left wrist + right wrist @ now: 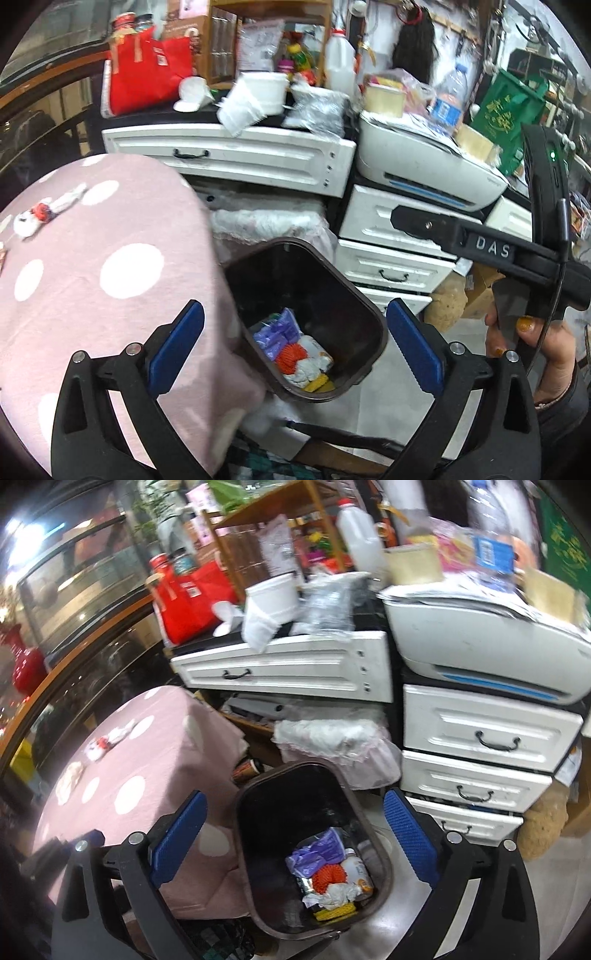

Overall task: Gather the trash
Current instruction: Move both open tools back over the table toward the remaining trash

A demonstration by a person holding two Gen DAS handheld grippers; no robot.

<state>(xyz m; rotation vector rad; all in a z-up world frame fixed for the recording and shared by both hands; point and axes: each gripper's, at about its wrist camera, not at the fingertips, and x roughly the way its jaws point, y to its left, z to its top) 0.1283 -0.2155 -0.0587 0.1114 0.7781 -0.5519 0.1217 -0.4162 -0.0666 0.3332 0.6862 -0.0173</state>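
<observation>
Left tool (295, 347): jaws spread wide, nothing between the blue pads (180, 341), lower centre of the left wrist view.
Right tool (294, 836): jaws likewise wide apart and empty; also seen at the right edge of the left wrist view, with a hand (546, 350) on its grip.
Trash bin (369, 317): dark brown, rounded rectangle, open top, standing on the floor at centre frame, just beside the pink cloth.
Bin contents: purple wrappers (275, 334), an orange knobbly ball (291, 360), crumpled white paper (306, 369) and a yellow piece (317, 386), all lying at the bottom.
Worktop (92, 258): covered by a pink cloth with white dots, left side of both views.
Trash on worktop: a crumpled white scrap with a red bit (37, 218) at the left (a 2nd pale scrap (70, 779) shows in the right wrist view).
Drawers (240, 155): white, black handles, upper centre, cluttered on top.
Printer (424, 166): white, upper right, atop the right drawer stack.
</observation>
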